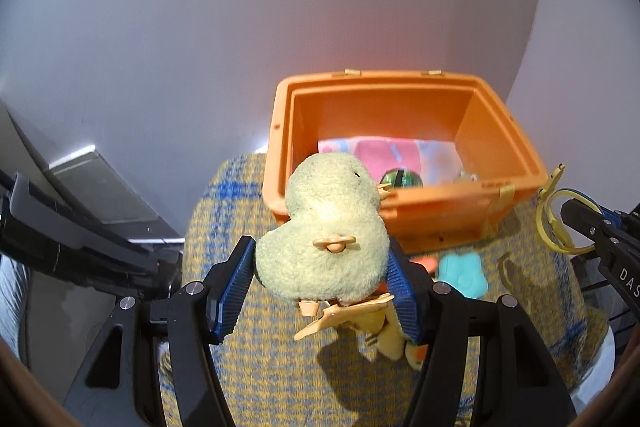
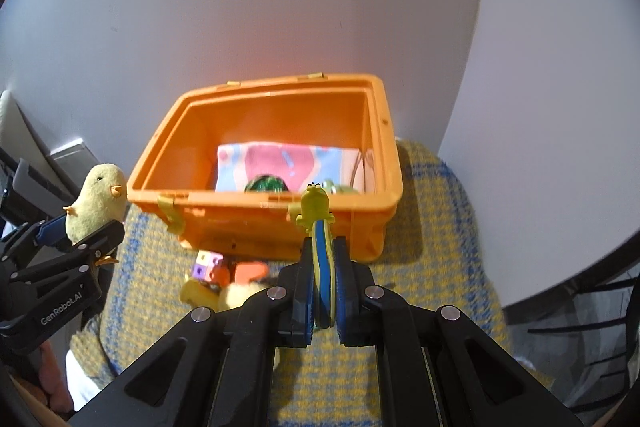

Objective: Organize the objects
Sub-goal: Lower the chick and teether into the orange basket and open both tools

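Left wrist: left gripper [image 1: 322, 287] clamps plush chick [image 1: 328, 231] above mat's [image 1: 256, 359] middle, before orange bin [image 1: 400, 163]; right wrist: right gripper [image 2: 323, 291] pinches flat yellow-blue toy [image 2: 320, 239] edge-on nr bin's front rim, thin hold could let toy slip out short.

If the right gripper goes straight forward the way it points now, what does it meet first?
Most likely the near wall of the orange box. The right gripper, shut on a flat yellow and blue toy, points at that wall just under the rim. Depth is unclear, so the toy's tip might pass over the edge instead.
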Motion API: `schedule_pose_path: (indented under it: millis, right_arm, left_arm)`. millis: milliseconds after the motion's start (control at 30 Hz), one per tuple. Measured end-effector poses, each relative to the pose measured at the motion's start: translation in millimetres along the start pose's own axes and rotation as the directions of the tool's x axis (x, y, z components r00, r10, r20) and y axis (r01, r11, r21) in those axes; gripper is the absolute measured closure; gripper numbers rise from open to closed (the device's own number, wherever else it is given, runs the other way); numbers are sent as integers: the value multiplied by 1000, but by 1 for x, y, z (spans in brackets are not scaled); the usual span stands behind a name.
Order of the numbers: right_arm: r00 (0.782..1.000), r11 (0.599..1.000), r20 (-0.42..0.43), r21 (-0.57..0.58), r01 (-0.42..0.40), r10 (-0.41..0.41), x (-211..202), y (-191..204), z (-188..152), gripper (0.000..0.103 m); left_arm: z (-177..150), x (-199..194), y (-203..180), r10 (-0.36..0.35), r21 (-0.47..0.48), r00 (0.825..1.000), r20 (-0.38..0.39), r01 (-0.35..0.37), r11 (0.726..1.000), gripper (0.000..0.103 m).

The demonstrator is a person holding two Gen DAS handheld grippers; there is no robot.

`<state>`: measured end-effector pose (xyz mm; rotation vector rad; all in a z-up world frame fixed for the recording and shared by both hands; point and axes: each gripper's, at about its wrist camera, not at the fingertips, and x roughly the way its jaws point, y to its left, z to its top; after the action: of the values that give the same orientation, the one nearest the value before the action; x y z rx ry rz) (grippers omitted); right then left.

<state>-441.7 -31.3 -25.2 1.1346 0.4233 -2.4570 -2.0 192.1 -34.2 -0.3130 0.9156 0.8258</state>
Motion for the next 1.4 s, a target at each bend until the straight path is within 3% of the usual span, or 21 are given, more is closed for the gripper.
schedule_pose_path:
  millis: [600, 1067, 1100, 1133, 1167, 1200, 1233, 1333, 1400]
  right_arm:
    - [1000, 1000, 7, -27, -12, 12, 46, -2, 70, 95]
    - [998, 999, -50, -19, -28, 27, 90, -5, 88, 93]
    - [998, 1000, -57, -24, -17, 16, 95, -5, 90, 86]
    - [998, 1000, -60, -26, -7, 5, 97, -6, 91, 64]
    - [998, 1000, -58, -30, -1, 0, 100, -6, 92, 50]
    - [998, 999, -55, -44, 9, -12, 100, -6, 94, 34]
    - [999, 998, -47, -66, 19, -23, 98, -5, 95, 34]
    - [998, 991, -3, -119, 67, -68, 89, -2, 104, 33]
    - [999, 994, 2, -107, 37, -37, 83, -2, 110, 33]
  left_arm:
    - [64, 46, -1, -77, 62, 997, 5, 76, 995, 41]
    - [87, 87, -4, -100, 78, 995, -25, 102, 992, 41]
    - [89, 89, -5, -98, 93, 995, -31, 101, 991, 41]
    - [93, 93, -6, -80, 113, 996, -30, 83, 990, 39]
    - [97, 95, -4, -54, 106, 998, -32, 57, 993, 36]
    - [100, 95, -1, -43, 94, 998, -36, 47, 994, 26]
    - [102, 94, 2, -50, 94, 998, -34, 53, 994, 17]
    - [120, 88, 14, -17, 96, 999, -37, 20, 995, 16]
    - [130, 74, 22, -20, 72, 1000, -8, 20, 997, 15]
